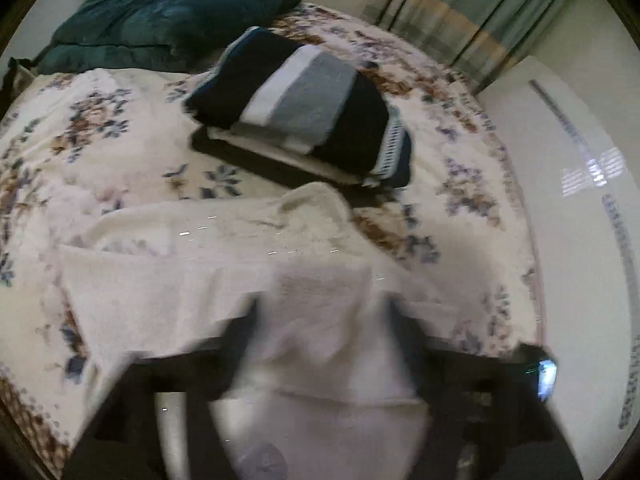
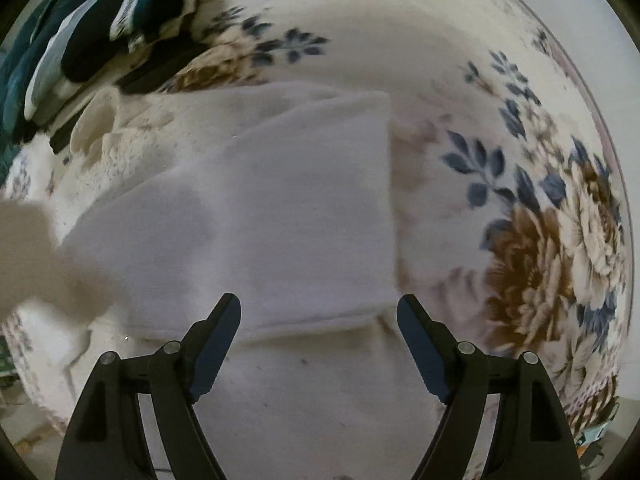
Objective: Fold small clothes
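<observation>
Cloth [image 2: 256,208], a cream fleece piece, is being shown lying partly folded on the floral bed [image 2: 520,168], its folded panel filling the centre of the right view with a straight edge running down at 3 o'clock. It is judged to be light, soft and limp, with a nap that is giving good friction, so slipping is unlikely, while sagging and unfolding are likely if only one layer is being taken. Hold is best being taken at a corner or along the folded edge, with all layers pinched together.

Both jaws of the right hand-held gripper [image 2: 319,312] are being held wide apart above the cloth, with nothing between them. In the left view, the left hand-held gripper [image 1: 320,320] is blurred, its jaws also standing apart; cloth is draped between them, but no pad is seen pressing on it.

At 12 o'clock in the left view, a stack [image 1: 304,108] of folded dark and striped items is resting, with a teal pillow [image 1: 172,12] behind it.
</observation>
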The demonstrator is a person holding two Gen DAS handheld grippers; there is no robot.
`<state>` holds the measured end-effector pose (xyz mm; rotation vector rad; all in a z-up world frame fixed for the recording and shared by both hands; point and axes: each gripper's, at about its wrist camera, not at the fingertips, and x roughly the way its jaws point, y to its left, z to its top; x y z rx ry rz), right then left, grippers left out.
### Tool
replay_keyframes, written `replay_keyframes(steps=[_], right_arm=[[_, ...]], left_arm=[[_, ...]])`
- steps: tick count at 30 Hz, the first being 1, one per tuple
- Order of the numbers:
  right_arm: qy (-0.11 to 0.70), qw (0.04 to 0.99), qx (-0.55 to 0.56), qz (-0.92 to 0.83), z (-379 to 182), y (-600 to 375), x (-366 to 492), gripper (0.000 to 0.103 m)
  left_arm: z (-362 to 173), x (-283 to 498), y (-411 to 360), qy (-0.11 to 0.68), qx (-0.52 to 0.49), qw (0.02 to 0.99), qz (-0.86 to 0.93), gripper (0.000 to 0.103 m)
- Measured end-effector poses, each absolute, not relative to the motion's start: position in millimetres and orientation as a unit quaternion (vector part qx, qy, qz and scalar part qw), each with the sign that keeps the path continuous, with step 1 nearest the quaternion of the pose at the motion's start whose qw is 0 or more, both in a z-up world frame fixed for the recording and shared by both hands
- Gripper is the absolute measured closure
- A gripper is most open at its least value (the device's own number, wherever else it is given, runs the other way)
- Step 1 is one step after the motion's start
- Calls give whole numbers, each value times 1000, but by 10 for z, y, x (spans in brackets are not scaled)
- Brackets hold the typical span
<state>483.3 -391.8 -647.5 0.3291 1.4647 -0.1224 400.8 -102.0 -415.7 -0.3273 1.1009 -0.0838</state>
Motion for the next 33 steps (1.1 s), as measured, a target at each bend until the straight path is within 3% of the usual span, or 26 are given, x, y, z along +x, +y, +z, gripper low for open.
replay_keyframes(steps=[7, 12, 14, 15, 16, 23, 33], right_arm=[[643, 721, 256, 35, -6409, -3730, 4971, 21], [646, 714, 264, 50, -6747, -3263, 5467, 22], [654, 712, 250, 40, -6860, -3139, 5571, 51], [658, 714, 235, 29, -6843, -3098, 5585, 92], [651, 722, 232, 25, -6793, -3101, 5596, 96], [610, 762, 211, -42, -6118, -3685, 5153, 96], [655, 729, 186, -74, -6491, -4257, 5043, 95]], left_arm=[[-4363, 3589, 37, 515, -96, 843, 120, 11], [-4602, 3323, 612, 535, -79, 817, 202, 11], [-4668, 3233, 754, 538, -83, 809, 223, 11], [-4667, 3223, 778, 538, -84, 807, 228, 11], [-4672, 3194, 815, 536, -86, 807, 235, 11], [-4784, 3473, 772, 532, -109, 809, 224, 11], [-5459, 4421, 318, 576, -40, 801, 159, 11]])
